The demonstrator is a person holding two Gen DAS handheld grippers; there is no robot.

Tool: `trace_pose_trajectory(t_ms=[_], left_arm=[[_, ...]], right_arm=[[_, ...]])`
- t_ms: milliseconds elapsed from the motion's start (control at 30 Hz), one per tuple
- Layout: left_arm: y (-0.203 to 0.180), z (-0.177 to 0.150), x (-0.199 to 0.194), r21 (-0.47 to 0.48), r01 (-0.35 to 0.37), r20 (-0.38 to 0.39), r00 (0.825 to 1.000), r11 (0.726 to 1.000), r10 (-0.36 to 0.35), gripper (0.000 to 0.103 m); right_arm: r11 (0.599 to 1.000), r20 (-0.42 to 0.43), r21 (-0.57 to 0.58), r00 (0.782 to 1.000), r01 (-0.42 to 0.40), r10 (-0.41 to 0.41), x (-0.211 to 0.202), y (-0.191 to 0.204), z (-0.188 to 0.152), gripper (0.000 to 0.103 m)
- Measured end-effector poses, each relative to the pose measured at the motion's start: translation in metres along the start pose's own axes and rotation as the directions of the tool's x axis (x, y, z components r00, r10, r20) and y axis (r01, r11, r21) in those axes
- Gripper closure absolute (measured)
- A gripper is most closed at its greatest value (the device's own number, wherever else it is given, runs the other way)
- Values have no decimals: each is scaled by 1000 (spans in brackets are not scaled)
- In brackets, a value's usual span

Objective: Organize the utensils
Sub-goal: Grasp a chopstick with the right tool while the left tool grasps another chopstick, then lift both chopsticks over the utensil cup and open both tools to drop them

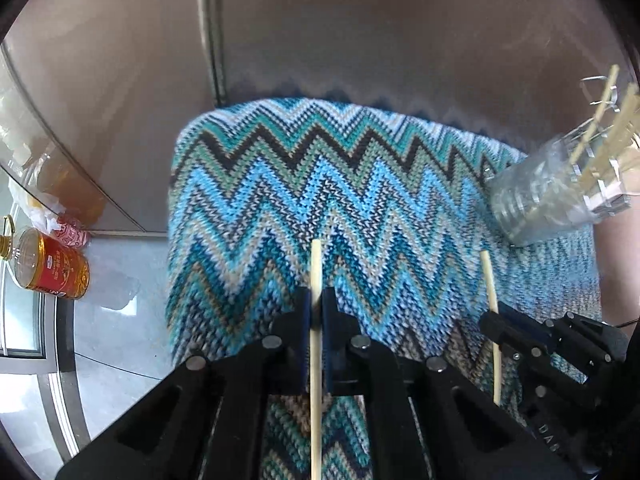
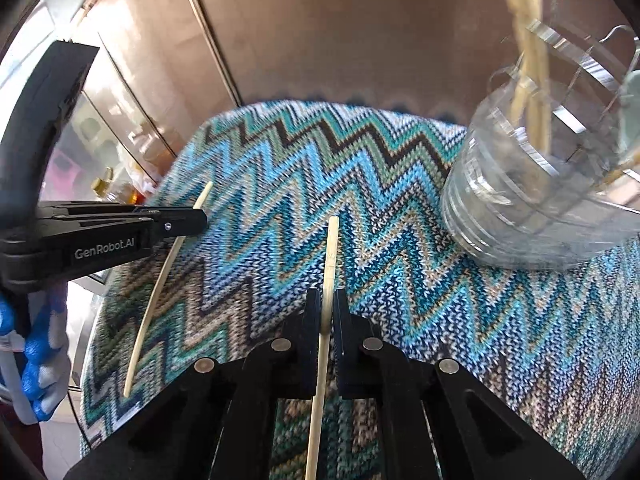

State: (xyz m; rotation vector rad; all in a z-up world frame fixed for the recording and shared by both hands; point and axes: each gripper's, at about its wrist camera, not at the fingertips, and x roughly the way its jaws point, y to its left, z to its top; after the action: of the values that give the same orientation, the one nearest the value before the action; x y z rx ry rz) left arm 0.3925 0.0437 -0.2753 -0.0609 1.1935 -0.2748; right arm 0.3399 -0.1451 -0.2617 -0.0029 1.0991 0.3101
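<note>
My left gripper (image 1: 316,308) is shut on a pale wooden chopstick (image 1: 316,272), held above the zigzag knit cloth (image 1: 320,184). My right gripper (image 2: 328,308) is shut on a second chopstick (image 2: 330,252). In the left wrist view the right gripper (image 1: 496,320) and its chopstick (image 1: 491,284) show at the right. In the right wrist view the left gripper (image 2: 196,216) and its chopstick (image 2: 160,276) show at the left. A clear plastic utensil holder (image 2: 532,184) with several chopsticks in it stands at the far right of the cloth; it also shows in the left wrist view (image 1: 560,188).
The cloth covers a small round table in front of brown cabinet doors (image 1: 360,20). On the floor to the left lie a red-labelled oil bottle (image 1: 52,268) and a crumpled bag (image 1: 48,208). A blue and white object (image 2: 36,360) sits at the left edge.
</note>
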Motion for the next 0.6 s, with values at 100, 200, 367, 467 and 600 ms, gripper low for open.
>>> trace_pose_trajectory(t_ms=[100, 200, 367, 467, 600], left_arm=[[0, -11, -18, -2, -1, 50, 999, 1000, 1, 99], [2, -23, -40, -1, 6, 87, 996, 1000, -6, 99], [1, -41, -80, -3, 34, 164, 986, 999, -33, 99], [-7, -42, -106, 9, 78, 225, 971, 997, -77, 99], [-31, -37, -144, 48, 136, 311, 939, 989, -145, 99]], right_arm=[[999, 67, -6, 997, -43, 44, -24, 1, -6, 98], [996, 131, -30, 988, -79, 82, -52, 0, -16, 98], [993, 245, -33, 962, -115, 119, -100, -9, -38, 98], [992, 349, -27, 929, -120, 121, -141, -20, -43, 98], [994, 482, -33, 870, -104, 107, -192, -32, -32, 98]])
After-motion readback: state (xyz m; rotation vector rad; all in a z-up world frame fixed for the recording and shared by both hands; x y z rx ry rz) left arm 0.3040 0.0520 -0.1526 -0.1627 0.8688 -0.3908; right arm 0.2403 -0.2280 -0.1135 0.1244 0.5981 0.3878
